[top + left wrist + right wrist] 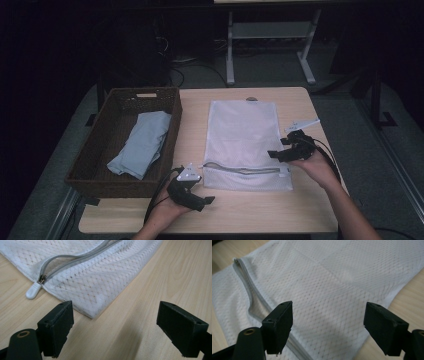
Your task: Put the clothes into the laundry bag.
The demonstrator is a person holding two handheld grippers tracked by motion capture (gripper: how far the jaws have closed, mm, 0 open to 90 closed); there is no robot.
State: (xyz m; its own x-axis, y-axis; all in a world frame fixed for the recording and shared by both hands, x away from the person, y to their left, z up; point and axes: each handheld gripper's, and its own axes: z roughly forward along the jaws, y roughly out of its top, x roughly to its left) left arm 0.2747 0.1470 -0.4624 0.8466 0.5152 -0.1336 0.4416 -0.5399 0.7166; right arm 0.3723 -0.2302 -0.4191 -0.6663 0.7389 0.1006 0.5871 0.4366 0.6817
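Readying the mesh laundry bag (pixel 245 142) at the table's (pixel 300 205) centre for loading.
Both our left gripper (pixel 209 200) and right gripper (pixel 274 154) stand apart, empty; next we must grip the unzipped mouth (pixel 240 169), at 6 o'clock of the bag.

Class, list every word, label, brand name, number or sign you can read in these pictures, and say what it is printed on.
None: no readable text.
The white mesh laundry bag, its zipper pull, the wicker basket, the folded light blue cloth and the wooden table bear no print that can be made out.
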